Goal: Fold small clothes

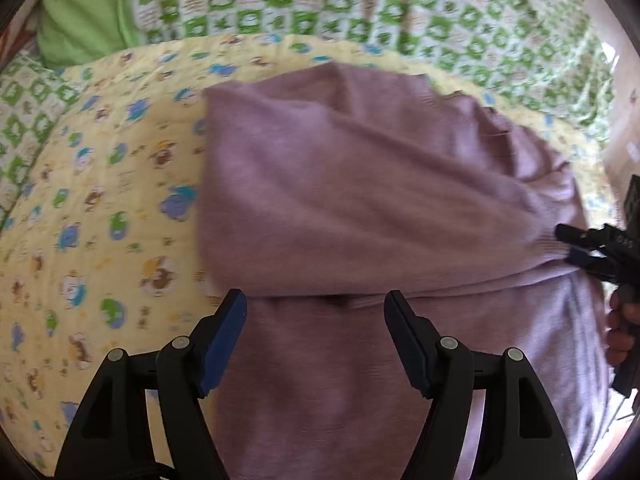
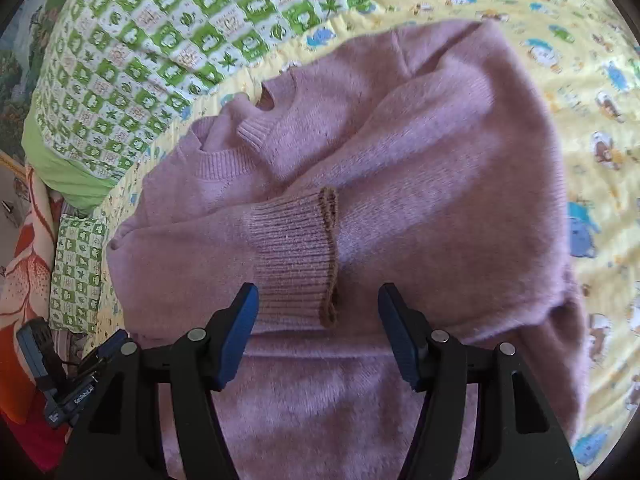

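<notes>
A small pink-mauve knit sweater (image 1: 340, 184) lies on a yellow cartoon-print blanket (image 1: 100, 208). One sleeve is folded across the body. In the right wrist view the sweater (image 2: 420, 184) shows its neck opening at the upper left, and the sleeve's ribbed cuff (image 2: 296, 256) with a brown edge lies across the chest. My left gripper (image 1: 316, 312) is open above the sweater's lower part. My right gripper (image 2: 318, 304) is open just over the cuff, holding nothing. It also shows at the right edge of the left wrist view (image 1: 572, 246), at the sleeve's end.
A green-and-white checked quilt (image 1: 360, 4) lies behind the blanket, with a plain green pillow (image 1: 84, 12) at the far left. An orange floral cloth (image 2: 24, 280) lies at the bed's side. The left gripper's body (image 2: 64, 380) shows at the lower left of the right wrist view.
</notes>
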{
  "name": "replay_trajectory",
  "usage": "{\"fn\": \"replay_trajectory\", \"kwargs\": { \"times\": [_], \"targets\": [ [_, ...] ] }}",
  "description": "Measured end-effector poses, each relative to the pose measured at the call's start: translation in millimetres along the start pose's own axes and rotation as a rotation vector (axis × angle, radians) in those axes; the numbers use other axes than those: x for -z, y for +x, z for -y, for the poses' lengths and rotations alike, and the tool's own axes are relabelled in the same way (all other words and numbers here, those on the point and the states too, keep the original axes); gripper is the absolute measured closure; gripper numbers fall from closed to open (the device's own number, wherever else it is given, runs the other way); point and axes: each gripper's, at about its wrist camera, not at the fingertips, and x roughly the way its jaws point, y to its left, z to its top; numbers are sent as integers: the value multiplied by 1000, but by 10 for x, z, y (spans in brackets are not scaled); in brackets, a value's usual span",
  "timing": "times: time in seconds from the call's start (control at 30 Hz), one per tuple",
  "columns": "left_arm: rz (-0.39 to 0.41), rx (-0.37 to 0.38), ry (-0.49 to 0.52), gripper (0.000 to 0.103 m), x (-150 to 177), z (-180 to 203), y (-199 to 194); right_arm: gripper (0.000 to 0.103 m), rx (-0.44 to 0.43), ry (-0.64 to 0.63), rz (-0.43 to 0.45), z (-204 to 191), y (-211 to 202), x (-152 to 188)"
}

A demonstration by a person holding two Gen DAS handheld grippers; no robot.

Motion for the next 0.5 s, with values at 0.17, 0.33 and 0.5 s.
{"fn": "replay_trajectory", "kwargs": {
  "times": [0.17,0.33,0.5],
  "targets": [
    [-25,-139,-31,31,-11,-179,184,97,-9,-23,-32,-187,156,-118],
    [-3,-193,-88,31,-171,-151,269,97,-203,-146,154,-724,-625,-525],
    [45,-223,-211,31,-318,-249,241,97,-200,-215,277,-689,-1308,-579]
  ]
}}
